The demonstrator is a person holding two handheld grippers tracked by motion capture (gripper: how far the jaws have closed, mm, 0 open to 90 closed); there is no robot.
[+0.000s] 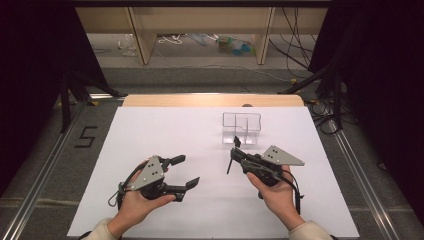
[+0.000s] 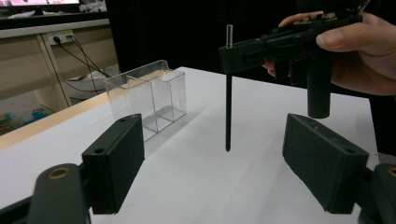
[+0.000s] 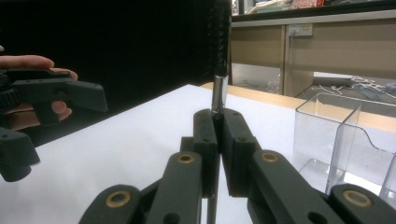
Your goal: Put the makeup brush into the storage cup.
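With the right hand-held gripper clamped on the pen and the left hand-held gripper open, we should probably lower it upright into the clear organizer.

On the table the box stands toward the far edge, right of the middle. Just before it, on the near side, the right gripper holds the pen clamped between its jaws; the pen hangs upright above the sheet, its tip clear of the surface, apart from the box. The left gripper sits to the left of the pen and nearer the person, jaws spread with nothing between them, well apart from the box. From the left gripper view the box lies left of the pen; from the right gripper view the box lies to the right
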